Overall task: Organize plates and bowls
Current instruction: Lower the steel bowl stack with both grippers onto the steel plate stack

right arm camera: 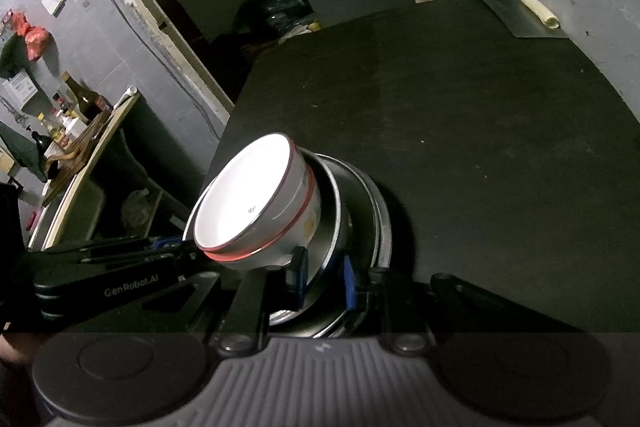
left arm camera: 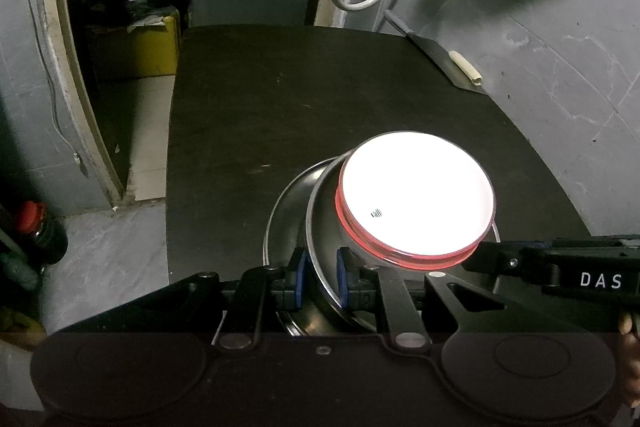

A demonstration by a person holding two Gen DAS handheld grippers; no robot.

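1. While I look along my left gripper (left arm camera: 322,277), I see its two blue pads nearly closed on the rim of a metal plate (left arm camera: 320,227). A second metal plate (left arm camera: 280,203) lies under it, its edge showing to the left. A white bowl (left arm camera: 416,195) with a red band sits in the plates, tilted toward me, with another bowl nested beneath it, as far as the glare lets me tell. My right gripper (left arm camera: 560,267) comes in from the right edge at the stack's far side. The stack is at the near part of the black table (left arm camera: 300,87); whether it rests there or is lifted clear I cannot tell.

2. Looking along my right gripper (right arm camera: 325,281), I see its blue pads likewise pinched almost shut on the plates' rim (right arm camera: 336,227). The two bowls (right arm camera: 256,211) lean to the left in this view, over the table's edge side. My left gripper (right arm camera: 120,267) reaches in from the left below the bowls.

3. As I judge it, the step in hand is carrying or setting down the whole stack, gripped on two sides.

4. The next move calls for both hands to travel together and level, since the tilted bowls could slide. I would aim for the open table (right arm camera: 480,147) ahead, well clear of the metal sheet (right arm camera: 520,15) at the far corner.
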